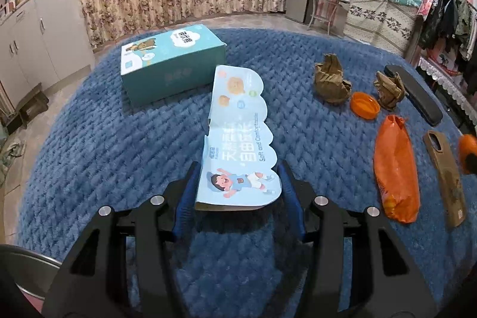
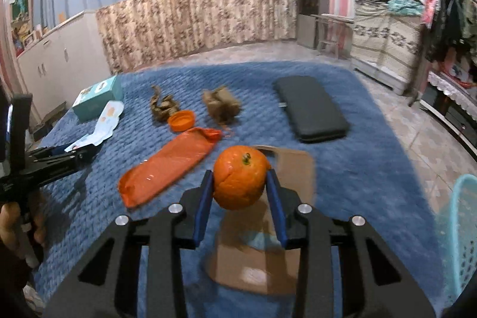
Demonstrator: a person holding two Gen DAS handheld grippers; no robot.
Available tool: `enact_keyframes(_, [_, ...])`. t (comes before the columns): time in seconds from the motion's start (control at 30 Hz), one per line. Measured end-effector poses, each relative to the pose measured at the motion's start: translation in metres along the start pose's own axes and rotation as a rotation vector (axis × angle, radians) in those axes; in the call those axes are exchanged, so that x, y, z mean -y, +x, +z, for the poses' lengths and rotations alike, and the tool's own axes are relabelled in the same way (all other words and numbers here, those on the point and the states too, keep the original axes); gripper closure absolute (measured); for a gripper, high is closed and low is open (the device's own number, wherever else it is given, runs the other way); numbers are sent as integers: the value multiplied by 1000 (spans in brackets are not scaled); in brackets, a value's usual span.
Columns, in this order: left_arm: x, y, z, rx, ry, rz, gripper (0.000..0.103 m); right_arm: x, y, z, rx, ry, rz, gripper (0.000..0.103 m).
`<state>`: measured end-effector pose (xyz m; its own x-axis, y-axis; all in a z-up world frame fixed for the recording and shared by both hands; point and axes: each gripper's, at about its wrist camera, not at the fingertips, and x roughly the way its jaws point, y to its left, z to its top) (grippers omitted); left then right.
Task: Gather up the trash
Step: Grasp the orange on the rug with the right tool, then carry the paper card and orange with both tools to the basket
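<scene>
Right up front, the right tool (image 2: 240, 184) had its blue pads clamped on an orange (image 2: 239, 178), one pad on each side, holding it up off the blue blanket (image 2: 342, 169) with a flat brown cardboard piece (image 2: 256, 258) lying underneath it. The view was a bit blurry, so not much detail there. Just past the fruit, an orange plastic bag (image 2: 167, 166) lay flat on the blanket, with an orange lid (image 2: 182, 119) beyond it sitting between two crumpled brown paper wads (image 2: 162, 108) (image 2: 222, 105). A black pad (image 2: 310, 109) lay toward the blanket's far right edge, and a pale blue basket (image 2: 460, 228) stood off the near right edge. Over on the left side, the left tool (image 1: 238, 184) was gripping the near end of a light blue printed card (image 1: 238, 139) with scalloped edges, pads pressing on both of its sides; the rest of the card stretched away across the blanket toward a teal box (image 1: 173, 61) near the far left corner. A hand (image 2: 12, 225) holding that tool's handle showed at the left edge of the right camera's view.
</scene>
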<state>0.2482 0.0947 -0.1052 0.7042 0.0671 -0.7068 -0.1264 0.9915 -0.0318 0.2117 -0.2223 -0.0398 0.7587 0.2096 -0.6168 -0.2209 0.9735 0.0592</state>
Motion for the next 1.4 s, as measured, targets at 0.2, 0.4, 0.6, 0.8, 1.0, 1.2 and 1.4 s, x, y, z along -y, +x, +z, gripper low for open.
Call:
enact_keyframes(0.2, [14, -32, 7, 74, 5, 3, 52, 52, -60, -3, 51, 23, -118, 67])
enact_keyframes(0.4, [56, -69, 18, 160, 67, -49, 52, 108, -106, -13, 105, 110, -210, 67])
enact_keyframes(0.6, [109, -95, 27, 205, 118, -138, 52, 158, -119, -26, 123, 174, -314, 67])
enact_keyframes(0.8, [185, -107, 27, 229, 188, -241, 52, 198, -133, -43, 130, 245, -416, 67])
enact_keyframes(1.0, [258, -117, 17, 234, 260, -351, 52, 232, -140, -54, 111, 264, -520, 67])
enact_keyframes(1.2, [323, -118, 1, 228, 344, -434, 52, 265, -149, -59, 127, 320, -556, 67])
enact_keyframes(1.4, [383, -129, -22, 232, 430, -505, 52, 294, -156, -67, 134, 379, -584, 67])
